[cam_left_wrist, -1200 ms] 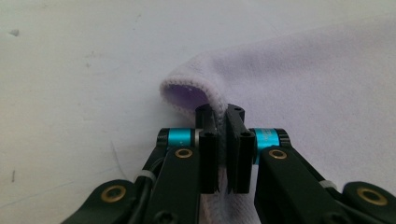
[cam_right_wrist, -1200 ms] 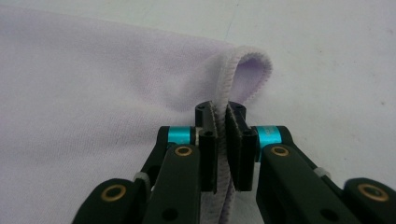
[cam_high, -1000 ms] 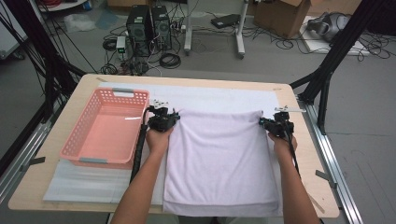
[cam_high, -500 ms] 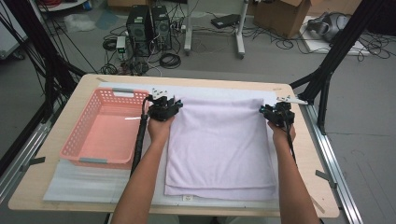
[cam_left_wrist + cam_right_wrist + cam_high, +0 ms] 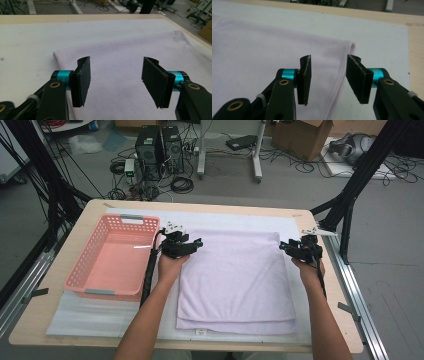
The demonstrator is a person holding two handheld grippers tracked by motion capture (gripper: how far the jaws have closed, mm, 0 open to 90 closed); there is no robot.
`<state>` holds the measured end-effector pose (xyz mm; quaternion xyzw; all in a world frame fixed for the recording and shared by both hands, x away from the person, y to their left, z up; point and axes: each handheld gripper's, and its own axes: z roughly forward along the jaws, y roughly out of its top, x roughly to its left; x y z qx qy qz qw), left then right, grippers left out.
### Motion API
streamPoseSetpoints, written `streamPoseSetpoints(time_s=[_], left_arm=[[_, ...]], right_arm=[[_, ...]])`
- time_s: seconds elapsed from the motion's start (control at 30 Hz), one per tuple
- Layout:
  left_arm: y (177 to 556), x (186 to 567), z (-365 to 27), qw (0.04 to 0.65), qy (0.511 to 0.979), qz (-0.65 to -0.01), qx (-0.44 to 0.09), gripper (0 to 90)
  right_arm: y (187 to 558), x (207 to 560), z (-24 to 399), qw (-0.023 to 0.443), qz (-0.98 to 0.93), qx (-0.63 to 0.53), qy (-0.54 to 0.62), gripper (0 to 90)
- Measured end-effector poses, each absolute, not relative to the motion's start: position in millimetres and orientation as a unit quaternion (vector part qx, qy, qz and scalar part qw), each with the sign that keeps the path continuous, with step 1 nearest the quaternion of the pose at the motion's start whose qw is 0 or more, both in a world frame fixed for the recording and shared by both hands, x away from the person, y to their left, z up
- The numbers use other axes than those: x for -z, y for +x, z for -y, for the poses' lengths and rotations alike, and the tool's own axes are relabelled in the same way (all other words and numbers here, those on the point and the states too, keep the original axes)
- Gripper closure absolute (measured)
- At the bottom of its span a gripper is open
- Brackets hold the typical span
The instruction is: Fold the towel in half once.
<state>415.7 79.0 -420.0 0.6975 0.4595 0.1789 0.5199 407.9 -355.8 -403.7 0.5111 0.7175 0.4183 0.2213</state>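
A pale lilac towel lies folded and flat on the white mat in the middle of the table. My left gripper hovers at its far left corner. In the left gripper view the left gripper stands open above the towel, with the pads apart from the cloth. My right gripper is at the far right corner. The right gripper is open too, and the towel's layered side edge runs beneath the gap. Both pairs of jaws have just been opening, and nothing is pinched between them.
A pink plastic basket sits empty at the left, close to my left forearm. The white mat extends beyond the towel's far edge. Black frame posts stand off the right side of the table. Computers and cables sit on the floor behind it.
Both grippers were shut on the towel's far corners and have opened, letting them go. The towel's far edge has settled flat, slightly farther from the person.
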Motion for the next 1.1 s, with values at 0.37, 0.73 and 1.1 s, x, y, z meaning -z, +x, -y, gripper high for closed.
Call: streamPoseSetpoints(time_s=[0.37,0.73,1.1], left_arm=[[371,430,-80,0.528,0.71,-0.433,-0.169,43.7],[340,437,-88,0.537,0.717,-0.414,-0.162,45.1],[297,445,-105,0.539,0.732,-0.39,-0.147,48.0]], right_arm=[[368,402,347,0.201,-0.743,-0.416,0.485,50.5],[330,419,345,0.201,-0.753,-0.424,0.462,50.6],[290,432,346,0.201,-0.757,-0.431,0.448,50.5]])
